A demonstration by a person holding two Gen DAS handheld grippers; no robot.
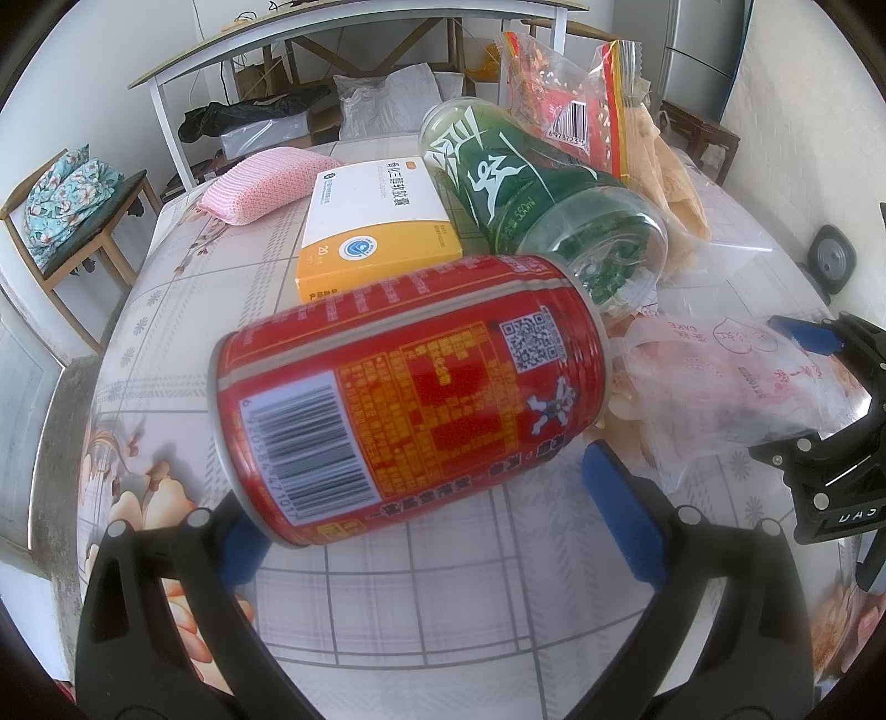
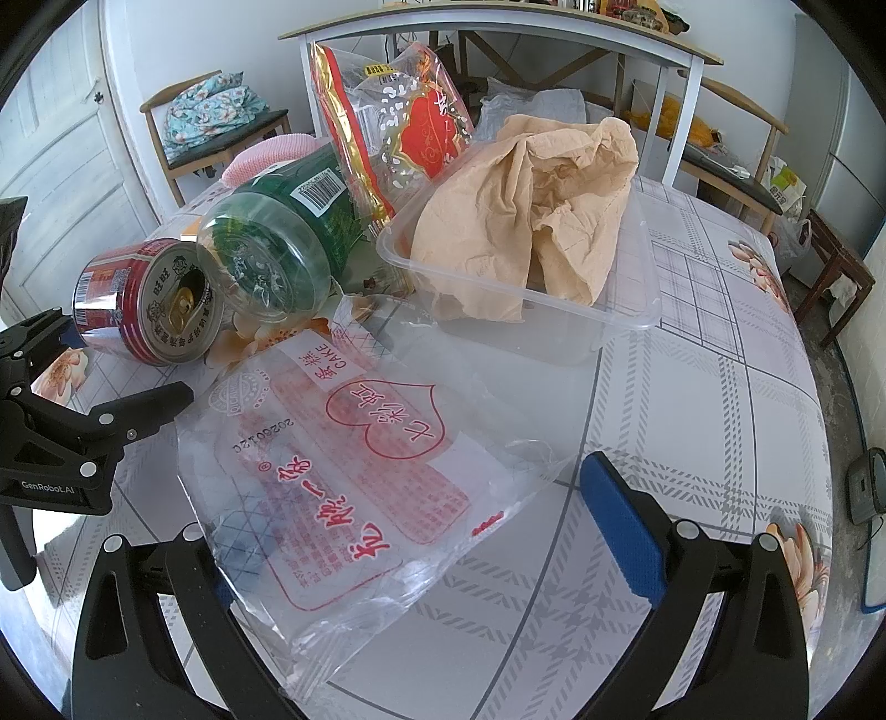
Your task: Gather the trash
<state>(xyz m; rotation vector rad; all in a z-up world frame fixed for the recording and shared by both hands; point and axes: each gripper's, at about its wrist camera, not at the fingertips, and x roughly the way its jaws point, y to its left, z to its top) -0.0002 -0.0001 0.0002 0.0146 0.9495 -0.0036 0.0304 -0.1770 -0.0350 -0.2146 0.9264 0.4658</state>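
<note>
A red drink can [image 1: 404, 393] lies on its side on the patterned table, between the wide-open fingers of my left gripper [image 1: 437, 526]; the fingers do not grip it. The can also shows in the right wrist view [image 2: 149, 302]. A green plastic bottle [image 1: 531, 194] lies behind it. A clear cake wrapper with red print [image 2: 354, 465] lies flat between the open fingers of my right gripper [image 2: 421, 543]. A clear plastic tub [image 2: 626, 299] holds crumpled brown paper [image 2: 531, 221]. A red and gold snack bag [image 2: 398, 122] stands behind the bottle.
A white and orange medicine box [image 1: 376, 221] and a pink sponge [image 1: 266, 183] lie behind the can. Beyond the table stand a white desk [image 2: 498, 27], wooden chairs [image 1: 83, 221] and a black device [image 2: 866, 487] on the floor.
</note>
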